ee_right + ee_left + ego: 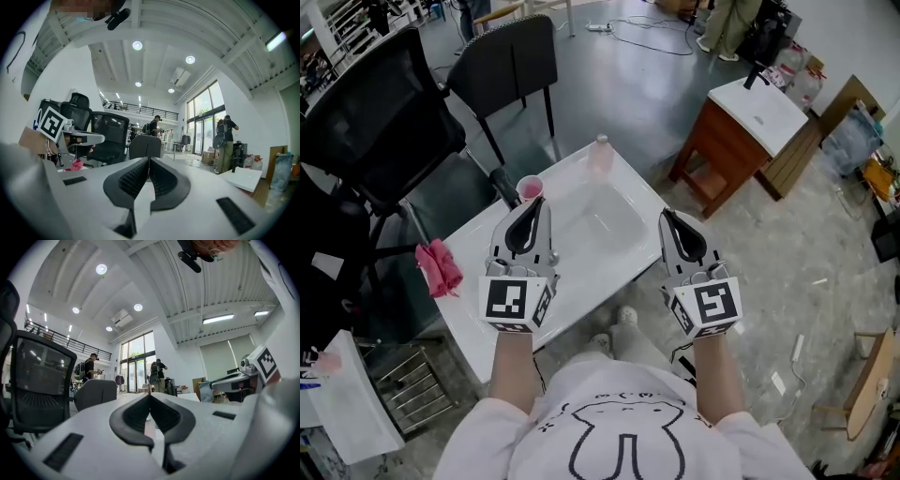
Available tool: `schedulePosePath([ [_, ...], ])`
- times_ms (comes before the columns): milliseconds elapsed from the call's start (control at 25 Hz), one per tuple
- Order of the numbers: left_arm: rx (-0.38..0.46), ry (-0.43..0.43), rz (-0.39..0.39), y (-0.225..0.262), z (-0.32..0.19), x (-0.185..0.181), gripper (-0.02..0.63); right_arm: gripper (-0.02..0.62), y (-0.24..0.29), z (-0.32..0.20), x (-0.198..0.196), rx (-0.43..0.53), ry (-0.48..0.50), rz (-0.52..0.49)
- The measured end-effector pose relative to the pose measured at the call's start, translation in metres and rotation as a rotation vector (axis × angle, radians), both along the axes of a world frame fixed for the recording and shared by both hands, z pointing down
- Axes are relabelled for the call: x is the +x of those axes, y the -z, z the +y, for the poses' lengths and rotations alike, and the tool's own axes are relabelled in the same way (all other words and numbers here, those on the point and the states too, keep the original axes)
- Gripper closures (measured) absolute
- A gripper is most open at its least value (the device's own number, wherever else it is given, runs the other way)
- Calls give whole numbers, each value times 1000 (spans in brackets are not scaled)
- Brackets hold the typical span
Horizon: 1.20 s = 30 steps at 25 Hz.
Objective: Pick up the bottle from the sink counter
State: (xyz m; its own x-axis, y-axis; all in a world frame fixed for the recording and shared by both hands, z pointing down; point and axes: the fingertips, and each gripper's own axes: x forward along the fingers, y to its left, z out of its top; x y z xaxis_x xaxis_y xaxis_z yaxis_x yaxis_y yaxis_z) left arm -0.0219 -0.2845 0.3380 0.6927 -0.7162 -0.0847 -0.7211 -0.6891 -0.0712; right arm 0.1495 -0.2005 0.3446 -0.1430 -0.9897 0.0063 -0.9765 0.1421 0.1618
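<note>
The bottle [600, 156] stands upright at the far edge of the white sink counter [643, 184], beyond the basin [602, 225] and well apart from both of my grippers. A pink cup [530, 187] sits on the counter to the left of the bottle, nearer to me, just past the tips of my left gripper [535, 202]. A pink cloth [439, 268] lies at the counter's left edge. My left gripper hangs over the counter's left part with its jaws pressed together and nothing between them, as its own view [150, 395] shows. My right gripper [667, 215] hovers over the basin's right rim, its jaws likewise closed on nothing [148, 159]. Both point level toward the far side. Beyond the counter stand two dark chairs [508, 58], and to the right a wooden cabinet [724, 150] with a white top.
</note>
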Motion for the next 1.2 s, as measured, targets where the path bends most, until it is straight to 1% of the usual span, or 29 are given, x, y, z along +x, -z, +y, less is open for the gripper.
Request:
schedulePosePath([
  [160, 1, 19, 0, 0, -16, 5, 597, 563, -1, -16, 9, 9, 13, -30],
  [440, -14, 43, -11, -8, -45, 26, 597, 557, -12, -57, 24, 6, 79, -61],
  [480, -16, 49, -12, -10, -51, 29, 597, 534, -14, -65, 26, -1, 93, -62],
  [520, -19, 56, -14, -11, -57, 32, 597, 480, -17, -74, 28, -9, 109, -62],
  [560, -23, 66, -16, -13, -64, 33, 597, 451, -19, -83, 29, -17, 124, -61],
  [680, -35, 94, -17, -18, -83, 37, 597, 449, -27, -111, 31, -31, 160, -62],
  [800, -35, 114, -26, -21, -102, 42, 597, 391, -37, -140, 33, -48, 203, -79],
  [1000, -52, 152, -37, -27, -131, 49, 597, 383, -54, -190, 41, -81, 247, -73],
  [1200, -63, 168, -59, -37, -152, 59, 597, 383, -75, -229, 42, -116, 294, -54],
])
